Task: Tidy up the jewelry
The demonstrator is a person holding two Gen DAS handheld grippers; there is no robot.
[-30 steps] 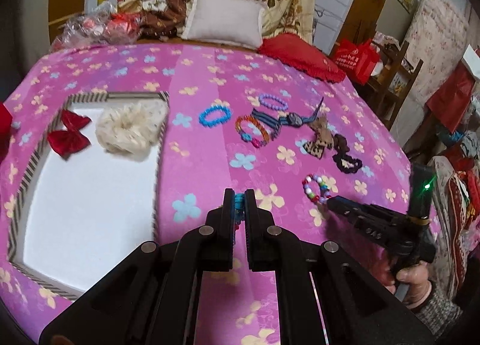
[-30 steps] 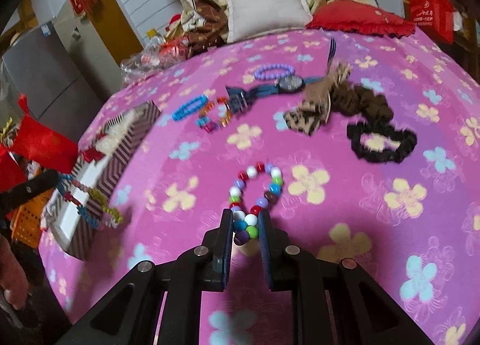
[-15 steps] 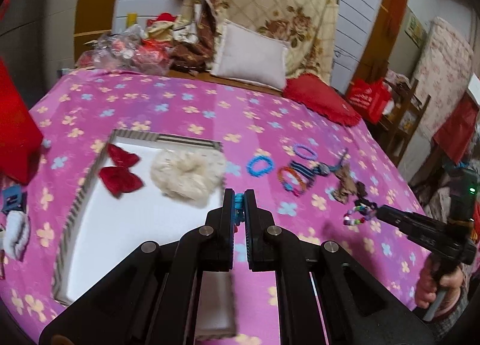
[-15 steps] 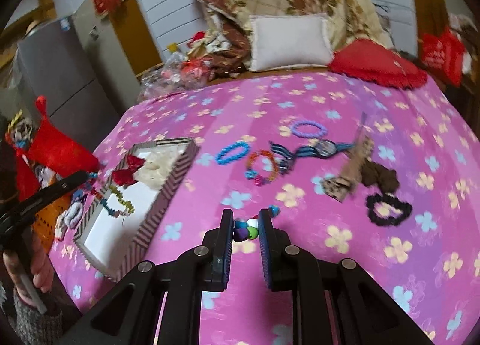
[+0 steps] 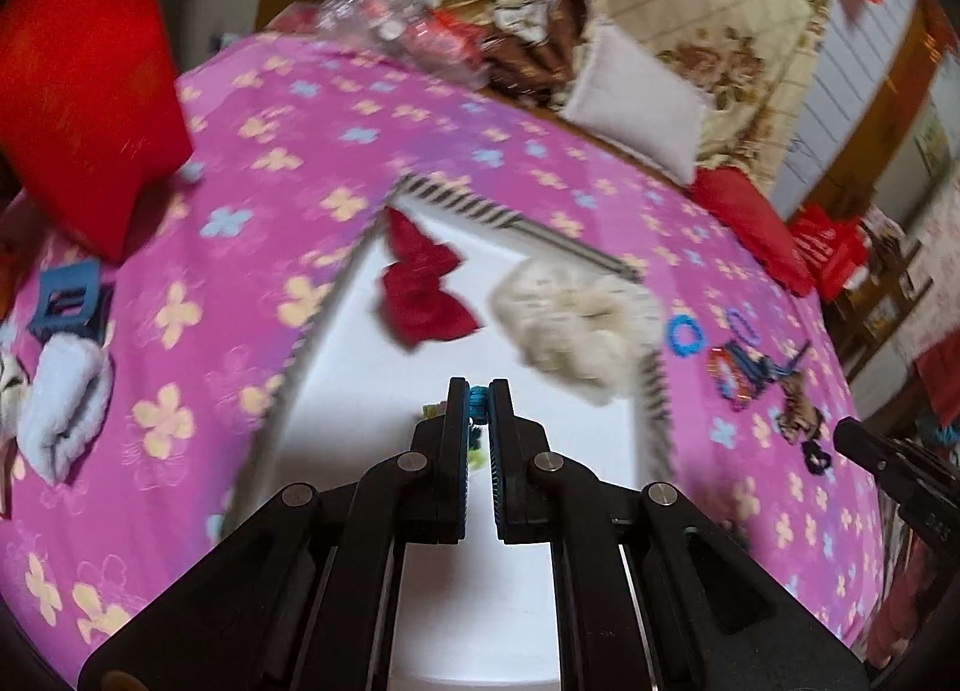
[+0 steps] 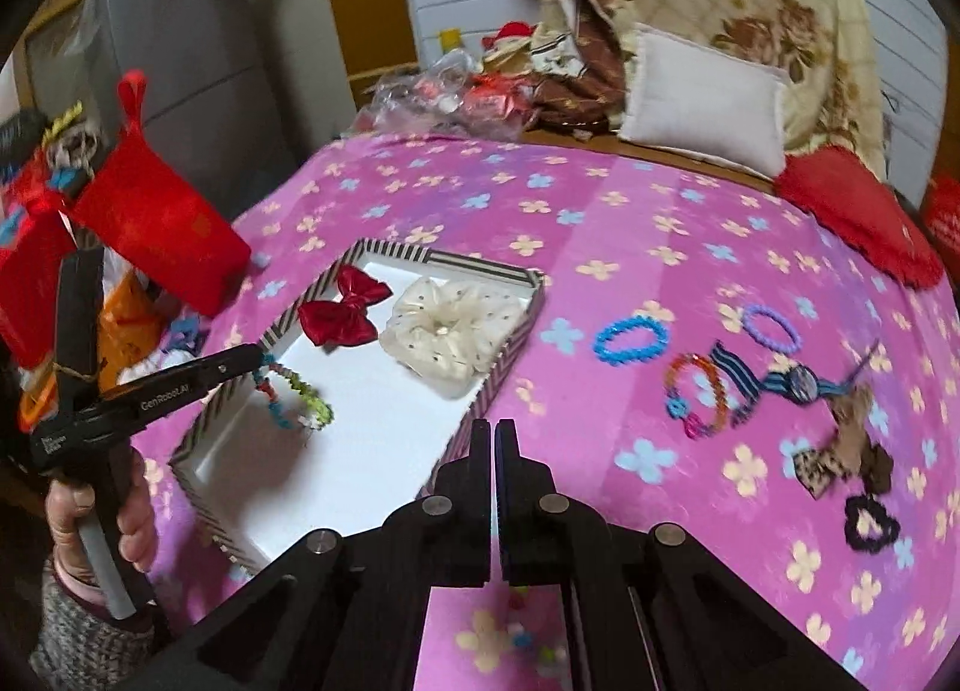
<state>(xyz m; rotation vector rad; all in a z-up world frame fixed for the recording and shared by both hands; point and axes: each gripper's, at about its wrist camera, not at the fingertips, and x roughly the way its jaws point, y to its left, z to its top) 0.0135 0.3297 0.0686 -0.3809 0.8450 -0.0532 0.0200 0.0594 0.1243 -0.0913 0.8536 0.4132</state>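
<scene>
**A:** Where are your tongs?

**B:** My left gripper (image 5: pixel 477 391) is pinched narrow on a knotted bit of the multicoloured bracelet (image 6: pixel 297 400). The rest of it dangles in a loop over the near left corner of the striped tray (image 6: pixel 480 265), just above the white floor and close to the left wall.

**A:** And the right one?

**B:** My right gripper (image 6: pixel 493 439) is closed down to a sliver, over the tray's near right wall. Some blurred round beads (image 6: pixel 522 640) show low between its arms. I judge that they hang from the jaws, but the grip itself is hidden.

**A:** What could go wrong?

**B:** Three things, I think. The loop swings, so if I let go this close to the left wall, part of it could drape over the rim and slide out onto the bedspread (image 6: pixel 600 211). If I lower it further right, it could land on the red bow (image 6: pixel 345 310) or the cream scrunchie (image 6: pixel 450 334) at the far end and tangle. The knot could also catch on the pads when I open them and come up with the tongs.

**A:** And the right side?

**B:** It holds by a thin strand, if it holds at all. A quick move could shake the beads loose short of the wall. Both tongs are also heading for one tray and could bump.
</scene>
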